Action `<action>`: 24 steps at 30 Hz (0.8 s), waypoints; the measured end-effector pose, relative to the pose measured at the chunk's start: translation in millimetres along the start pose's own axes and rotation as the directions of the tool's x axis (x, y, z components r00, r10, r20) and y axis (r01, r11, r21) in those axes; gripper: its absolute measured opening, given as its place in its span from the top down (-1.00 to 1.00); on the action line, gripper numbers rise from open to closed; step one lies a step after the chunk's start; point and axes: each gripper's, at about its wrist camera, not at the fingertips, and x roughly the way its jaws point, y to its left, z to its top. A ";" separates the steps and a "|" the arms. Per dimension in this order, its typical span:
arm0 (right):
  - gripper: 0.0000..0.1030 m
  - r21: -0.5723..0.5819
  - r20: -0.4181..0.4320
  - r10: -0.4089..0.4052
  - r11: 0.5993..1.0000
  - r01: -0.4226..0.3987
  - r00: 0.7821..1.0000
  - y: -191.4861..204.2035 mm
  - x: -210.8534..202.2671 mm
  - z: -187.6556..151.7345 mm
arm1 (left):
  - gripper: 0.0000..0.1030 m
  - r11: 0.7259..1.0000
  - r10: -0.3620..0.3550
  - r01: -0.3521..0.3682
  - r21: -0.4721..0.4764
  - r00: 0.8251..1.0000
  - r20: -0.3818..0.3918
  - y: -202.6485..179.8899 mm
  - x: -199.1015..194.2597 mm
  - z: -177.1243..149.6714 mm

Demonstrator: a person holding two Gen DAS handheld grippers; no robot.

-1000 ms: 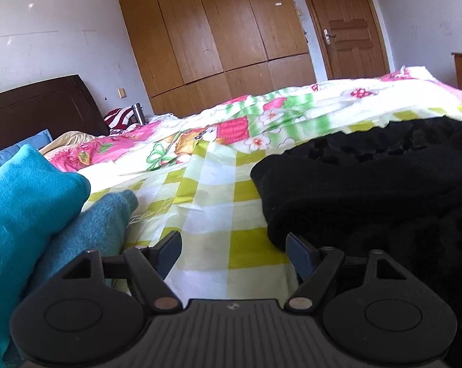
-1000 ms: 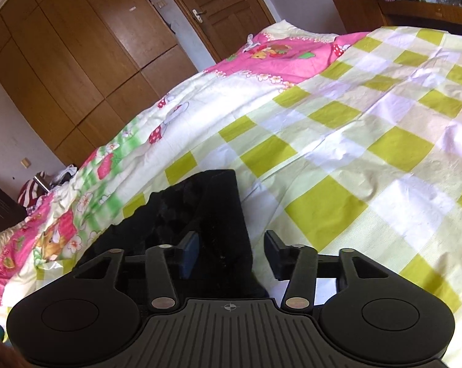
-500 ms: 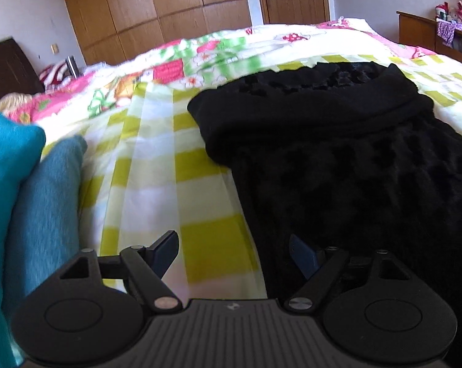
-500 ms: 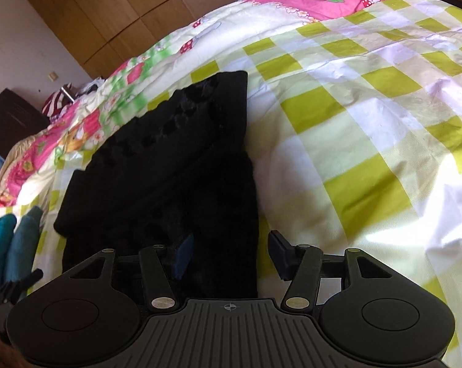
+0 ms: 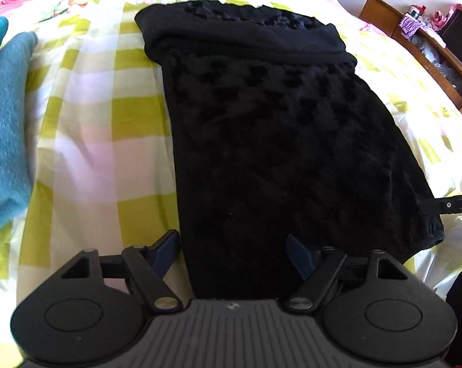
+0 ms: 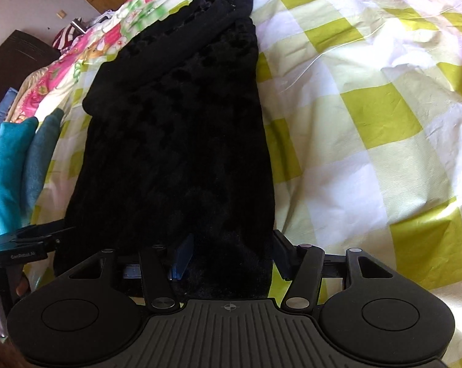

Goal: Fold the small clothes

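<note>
My left tool (image 5: pixel 232 250), jaws closing but not yet pressing, straddles the near left corner of the black garment (image 5: pixel 280 141). My right tool (image 6: pixel 229 254), jaws spread, brackets the garment's near right corner; cloth lies between the fingers, unpinched. The garment lies flat and lengthwise, running away from both tools across the checked bedsheet (image 6: pixel 369 116). Folded teal clothes (image 5: pixel 4 128) sit to its left, apart.
</note>
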 end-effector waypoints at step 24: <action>0.74 0.225 -0.012 0.248 0.945 -0.239 0.969 -33.5 -66.5 -38.6 | 0.57 0.918 -0.267 0.250 -0.307 0.964 -0.014 21.7 -52.2 -34.5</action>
